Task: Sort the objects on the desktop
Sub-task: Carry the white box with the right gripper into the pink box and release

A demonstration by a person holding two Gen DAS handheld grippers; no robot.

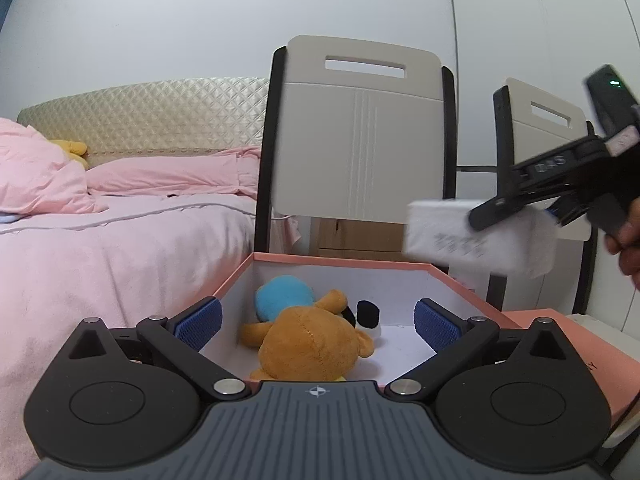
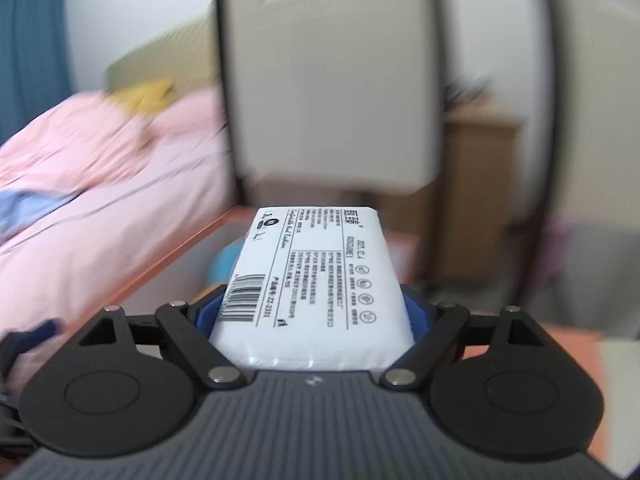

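Behind everything I see a pink bed [image 1: 100, 240] and two pale chairs [image 1: 360, 132], with the pink box [image 1: 344, 262] in front of them. Brown and blue soft toys [image 1: 312, 344] already lie inside. My right hand-held gripper [image 2: 312, 312] pinches the white tissue pack [image 2: 316, 276] by its near end, up above the box's right rim; the pack could sag, slip out, or land outside. My left hand-held gripper [image 1: 318, 320] hovers spread wide and empty over the toys, where it could block the drop.
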